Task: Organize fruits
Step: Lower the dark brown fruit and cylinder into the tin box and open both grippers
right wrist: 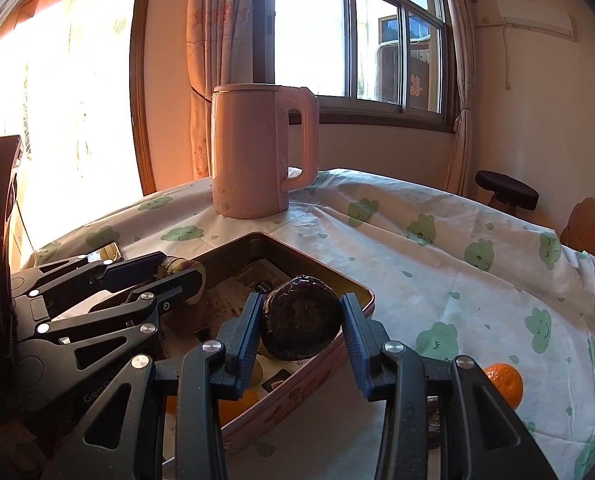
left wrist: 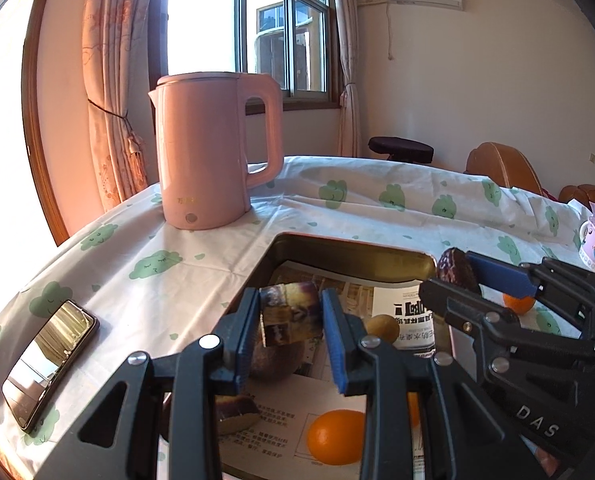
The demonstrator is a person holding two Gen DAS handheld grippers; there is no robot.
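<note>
- The rectangular metal tin (left wrist: 337, 254), paper-lined, lies directly below both my grippers, near the table's front edge.
- My right gripper (right wrist: 301, 330), over the tin's right rim, clamps a dark wrinkled round fruit (right wrist: 299, 320).
- My left gripper (left wrist: 291, 316), over the tin's middle, pinches a brown cut fruit chunk (left wrist: 291, 312).

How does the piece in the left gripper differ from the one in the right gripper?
The left gripper clamps a blocky cut piece with flat, streaked yellow-brown faces; the right gripper clamps a round dark fruit, purplish-black and wrinkled. The cut piece is narrower between the pads, the round dark fruit wider. Both hang above the tray, held off its floor.
</note>
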